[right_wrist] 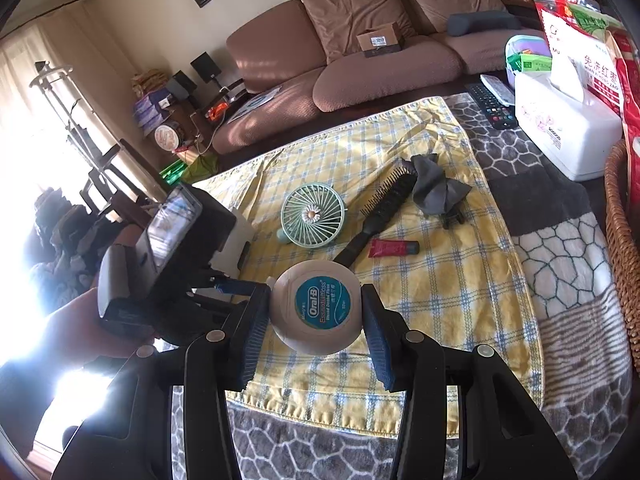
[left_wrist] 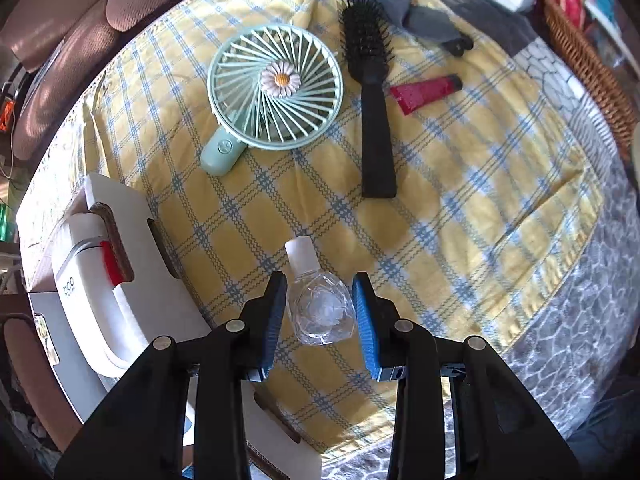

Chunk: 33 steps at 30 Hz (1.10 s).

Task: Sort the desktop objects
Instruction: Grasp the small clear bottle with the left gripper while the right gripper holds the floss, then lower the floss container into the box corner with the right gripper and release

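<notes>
Left gripper, lower centre, clamped the clear bottle lying on the checked cloth. Right gripper gripped the floss case. Next: lift, carry to white box.

Left wrist view: straight down, close over checked cloth; right wrist: oblique; both share fan.

A brown sofa fills the upper centre. Harsh window light floods the left edge beside pale curtains.
</notes>
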### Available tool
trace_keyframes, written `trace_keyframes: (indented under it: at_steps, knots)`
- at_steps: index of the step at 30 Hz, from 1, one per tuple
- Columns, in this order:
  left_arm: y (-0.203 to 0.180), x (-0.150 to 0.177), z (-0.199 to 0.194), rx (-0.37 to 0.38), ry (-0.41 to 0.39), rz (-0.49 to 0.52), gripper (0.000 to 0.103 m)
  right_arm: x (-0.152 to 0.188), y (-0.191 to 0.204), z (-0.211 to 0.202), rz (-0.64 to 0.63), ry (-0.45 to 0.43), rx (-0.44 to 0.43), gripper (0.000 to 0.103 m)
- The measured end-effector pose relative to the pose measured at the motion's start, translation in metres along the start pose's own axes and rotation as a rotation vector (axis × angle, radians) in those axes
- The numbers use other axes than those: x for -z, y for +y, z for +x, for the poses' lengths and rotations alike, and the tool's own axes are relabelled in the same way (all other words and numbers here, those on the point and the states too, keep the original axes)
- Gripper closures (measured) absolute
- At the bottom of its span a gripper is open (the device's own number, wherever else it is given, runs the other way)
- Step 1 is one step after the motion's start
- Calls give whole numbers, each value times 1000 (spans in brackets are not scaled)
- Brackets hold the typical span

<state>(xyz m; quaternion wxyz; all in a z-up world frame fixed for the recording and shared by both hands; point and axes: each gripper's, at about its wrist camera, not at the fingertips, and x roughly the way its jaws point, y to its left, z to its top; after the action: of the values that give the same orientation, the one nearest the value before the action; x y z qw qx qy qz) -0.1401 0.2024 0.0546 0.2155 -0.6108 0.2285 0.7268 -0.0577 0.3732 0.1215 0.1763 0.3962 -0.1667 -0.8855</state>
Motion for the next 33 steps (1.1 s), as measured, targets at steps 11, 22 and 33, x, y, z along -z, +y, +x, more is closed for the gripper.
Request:
trace_keyframes:
  at_steps: [11,22,33]
  knots:
    - [100,106,-136,252,-397,-182,71,12,38,-1,-61,26,-112,57]
    - [192,243,-152,359,-577,-415,71,27,174,69,-131,166,-392,57]
    - [237,283,-143,375,-707,-487,71,64,305,179,-570,395,-135,57]
